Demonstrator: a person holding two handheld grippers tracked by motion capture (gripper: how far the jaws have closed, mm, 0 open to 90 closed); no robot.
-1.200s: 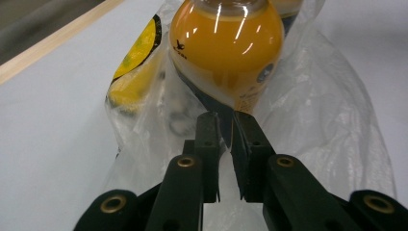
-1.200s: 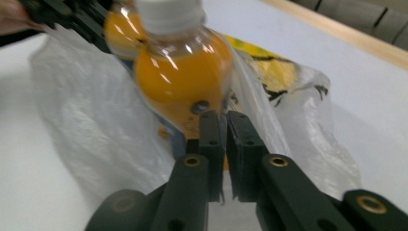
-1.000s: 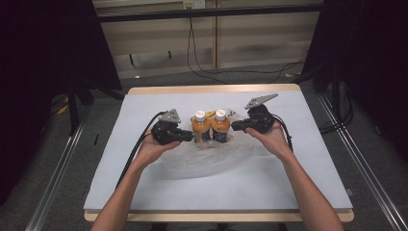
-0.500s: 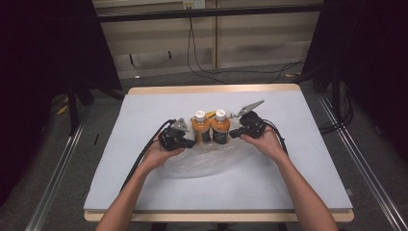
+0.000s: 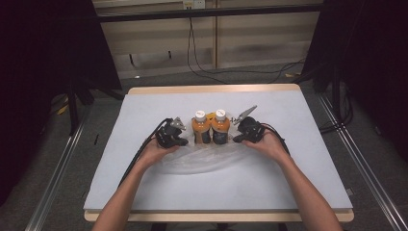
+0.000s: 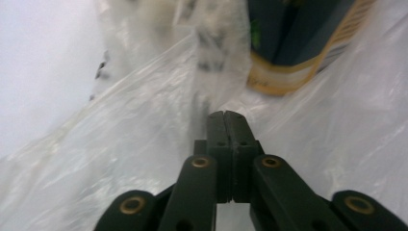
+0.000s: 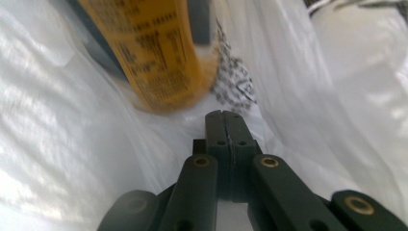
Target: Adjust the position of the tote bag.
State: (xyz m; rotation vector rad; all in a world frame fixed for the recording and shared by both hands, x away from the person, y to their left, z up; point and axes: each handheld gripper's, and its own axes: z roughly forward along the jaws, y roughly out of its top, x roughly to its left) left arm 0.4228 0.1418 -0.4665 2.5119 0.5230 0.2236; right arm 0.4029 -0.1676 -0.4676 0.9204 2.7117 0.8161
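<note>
Two orange juice bottles with white caps, the left one and the right one, stand side by side on a clear plastic bag. My left gripper lies low just left of them. Its jaws have just been closing and now meet, with a crease of the bag's film running into the tips; a bottle's base stands just beyond. My right gripper sits just right of the bottles, jaws together on the film, beside the yellow-labelled bottle.
The bag lies on a pale blue-grey mat covering a wooden-edged table. Black cables trail from both grippers toward the front. Dark frame posts and rails stand at both sides, and the floor lies beyond the far edge.
Both hands have sunk toward the mat and drawn in close beside the bottles. The right gripper's grey plate has dropped lower. The bottles have stayed where they were.
</note>
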